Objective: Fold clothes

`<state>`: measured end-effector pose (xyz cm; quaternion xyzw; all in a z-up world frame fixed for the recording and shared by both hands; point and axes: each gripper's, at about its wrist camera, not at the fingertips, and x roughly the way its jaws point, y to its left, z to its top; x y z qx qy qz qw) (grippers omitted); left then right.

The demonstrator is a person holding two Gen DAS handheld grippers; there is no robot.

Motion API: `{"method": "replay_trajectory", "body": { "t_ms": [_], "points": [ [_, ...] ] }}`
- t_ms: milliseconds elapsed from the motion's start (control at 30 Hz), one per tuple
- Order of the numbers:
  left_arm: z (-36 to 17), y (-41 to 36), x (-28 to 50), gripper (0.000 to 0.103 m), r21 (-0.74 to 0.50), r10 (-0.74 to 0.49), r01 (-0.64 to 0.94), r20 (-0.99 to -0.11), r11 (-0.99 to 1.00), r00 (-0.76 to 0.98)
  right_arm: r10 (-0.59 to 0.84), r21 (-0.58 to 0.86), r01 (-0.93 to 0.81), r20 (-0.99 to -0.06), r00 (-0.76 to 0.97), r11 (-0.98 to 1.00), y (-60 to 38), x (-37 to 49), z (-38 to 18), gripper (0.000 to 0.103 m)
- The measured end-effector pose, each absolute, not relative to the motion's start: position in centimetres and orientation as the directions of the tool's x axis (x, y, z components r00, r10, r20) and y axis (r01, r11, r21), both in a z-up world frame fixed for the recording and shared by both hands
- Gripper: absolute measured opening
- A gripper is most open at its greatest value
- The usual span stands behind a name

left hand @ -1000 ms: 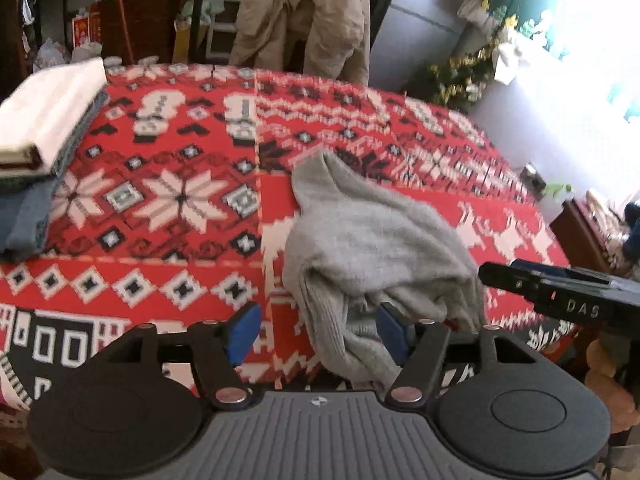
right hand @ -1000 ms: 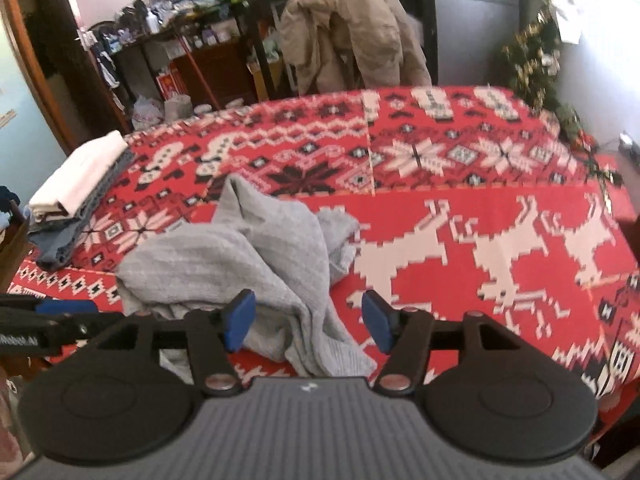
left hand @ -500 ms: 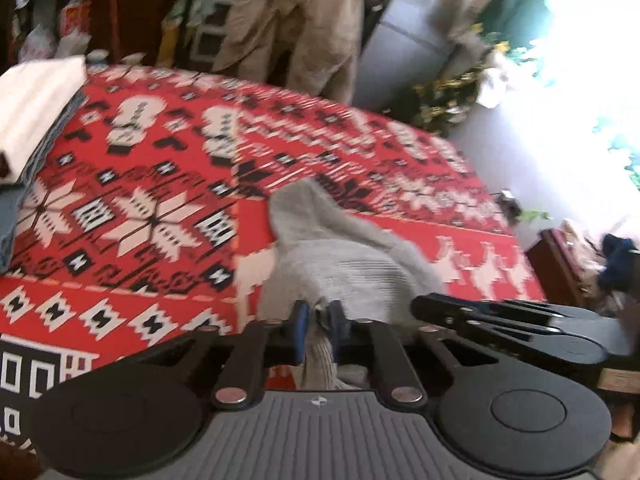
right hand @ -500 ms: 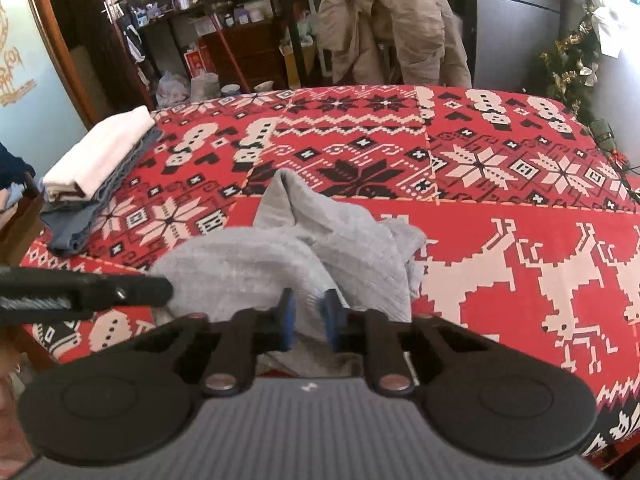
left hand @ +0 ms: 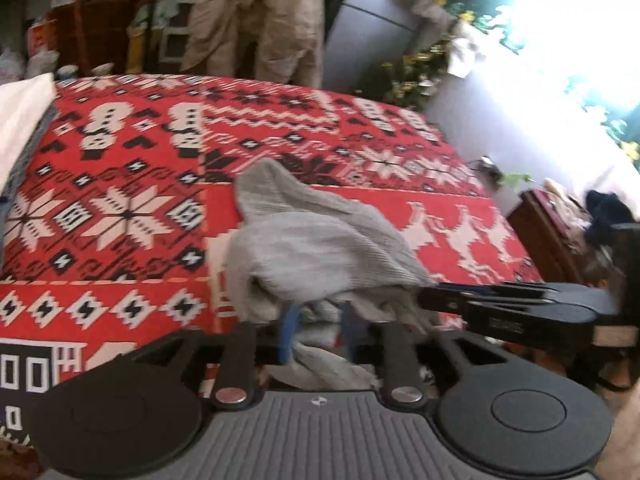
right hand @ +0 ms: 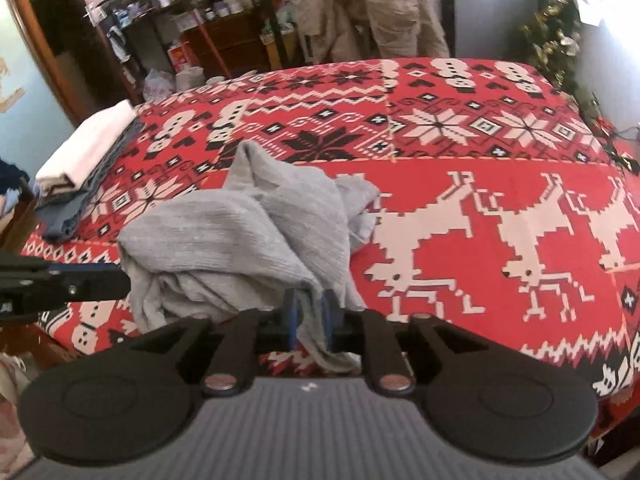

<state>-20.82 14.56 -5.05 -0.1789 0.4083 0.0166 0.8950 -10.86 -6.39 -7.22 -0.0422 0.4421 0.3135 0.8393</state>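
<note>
1. The left gripper [left hand: 318, 330] is sitting low in the centre of its own view, pointing steeply down toward the near edge of the table [left hand: 120, 272]. Its jaws are opening, with grey cloth between the blue pads [left hand: 289, 330] — whether the pads are pressing on it, I cannot tell through the blur.
2. The right gripper [right hand: 310, 316] is lying low in the centre of its view, tilted down the same way. Its jaws are opening too; a fold of the garment [right hand: 248, 236] is running between the two blue pads [right hand: 291, 316], which are standing close on either side of it and appear to be touching it.
3. The garment, a crumpled grey knit, is lying near the middle of the frame on the red patterned cloth [right hand: 500, 184], bunched toward the near edge, with one end hanging over the edge below the right gripper.
4. In the left view the right gripper [left hand: 500, 300] is reaching in from the right edge, fingertips against the garment [left hand: 316, 240]. In the right view the left gripper [right hand: 60, 284] is coming in from the left edge, its tip at the garment's left side.
5. A stack of folded laundry [right hand: 86, 156] is resting at the left of the table, well apart from the garment — a tan jacket [right hand: 372, 4] is hanging behind the table at the top.
</note>
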Motion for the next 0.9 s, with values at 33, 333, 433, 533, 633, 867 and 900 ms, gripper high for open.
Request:
{"method": "replay_trajectory", "body": {
  "t_ms": [33,333,433,533,633,867,900],
  "points": [
    [-4.9,14.8,-20.8,0.045,-0.295,-0.104,-0.179,-0.735,0.938,0.67,0.484,0.197,-0.561,-0.766,0.424,0.804,-6.6,-10.8,-7.0,0.033],
    [-3.8,16.9,-19.7,0.079,-0.191,0.001,-0.208,-0.735,0.959,0.678,0.431,0.098,-0.552,-0.741,0.515,0.828,-7.9,-10.2,-5.2,0.097],
    [-3.7,17.4,-19.0,0.086,-0.087,0.081,-0.2,-0.705,0.976,0.704,0.4,0.059,-0.545,-0.746,0.533,0.836,-8.3,-9.7,-5.3,0.102],
    [-3.9,18.5,-18.6,0.086,-0.078,0.043,-0.124,-0.653,0.989,0.756,0.371,0.035,-0.529,-0.752,0.545,0.848,-8.8,-9.0,-5.5,0.102],
    [-4.1,19.7,-17.6,0.086,-0.097,0.024,-0.123,-0.682,0.988,0.731,0.378,0.048,-0.517,-0.741,0.555,0.855,-9.7,-8.4,-5.7,0.102],
    [-4.9,19.9,-17.1,0.097,0.055,0.108,-0.094,-0.597,0.994,0.795,0.335,-0.09,-0.582,-0.743,0.579,0.808,-9.7,-8.3,-7.0,0.102],
    [-5.1,19.8,-16.8,0.097,0.083,0.103,-0.067,-0.595,0.994,0.797,0.358,-0.062,-0.602,-0.755,0.55,0.796,-9.8,-8.1,-7.2,0.102]
  ]
}}
